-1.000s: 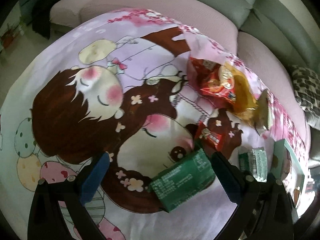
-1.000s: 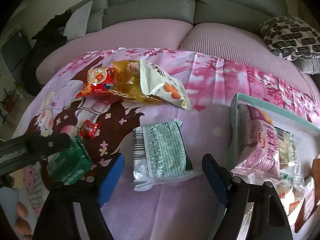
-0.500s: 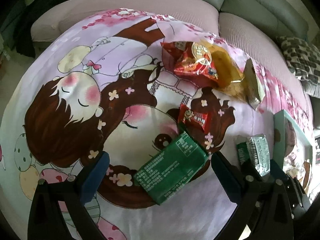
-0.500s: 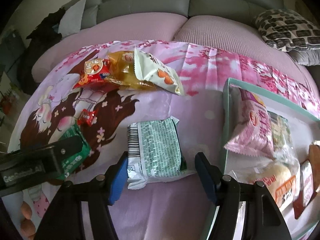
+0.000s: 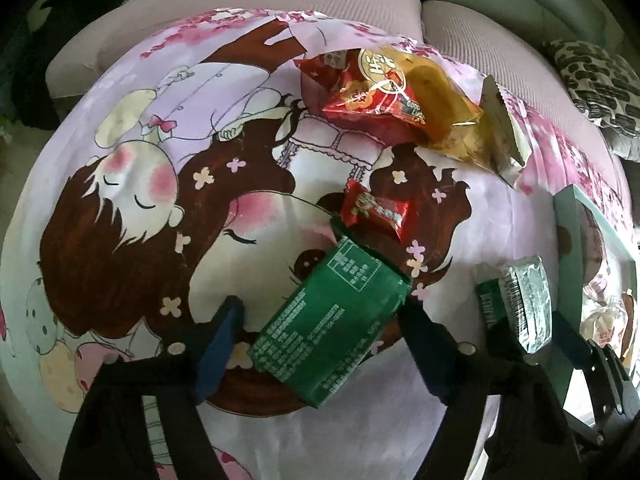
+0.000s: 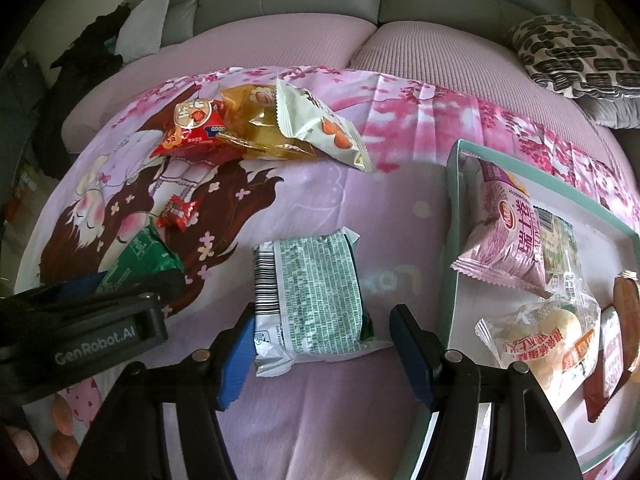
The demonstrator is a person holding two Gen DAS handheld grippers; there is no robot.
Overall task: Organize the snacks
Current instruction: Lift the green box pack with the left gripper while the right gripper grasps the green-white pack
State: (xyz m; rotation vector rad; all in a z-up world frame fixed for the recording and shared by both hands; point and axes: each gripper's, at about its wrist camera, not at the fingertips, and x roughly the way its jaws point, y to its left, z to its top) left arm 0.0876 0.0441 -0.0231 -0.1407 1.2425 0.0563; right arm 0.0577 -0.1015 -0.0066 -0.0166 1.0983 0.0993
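So nearest up, the left claw (image 5: pixel 316 350) is straddling the dark green packet (image 5: pixel 332 320), which lies flat on the cartoon-print cloth (image 5: pixel 132 184). Its jaws have just been closing in, and the right finger looks like it's right up against the packet's edge, but there's a visible gap on the left side, so I'd call it narrowing, not gripping yet. The right claw (image 6: pixel 322 350) is doing the same thing with the silver-green wrapper (image 6: pixel 310 300): left pad just about touching the barcode end, right pad clearly apart, so half-wide and nothing held. Makes sense, both packs lie flat so you come down from above and pinch across the short side. Just right of that wrapper is the teal-rimmed tray (image 6: pixel 452 240), already holding a pink pouch (image 6: pixel 504 240), a bun pack (image 6: pixel 536 336) and a few more, so I'm guessing that's where everything goes. A bit farther, the small red candy (image 6: pixel 178 213) sits touching the far end of the green packet. Farthest out there's a heap of three overlapping bags, red bag (image 6: pixel 192 128), yellow bag (image 6: pixel 256 128) and white bag (image 6: pixel 320 128), with the sofa (image 6: pixel 280 16) behind.
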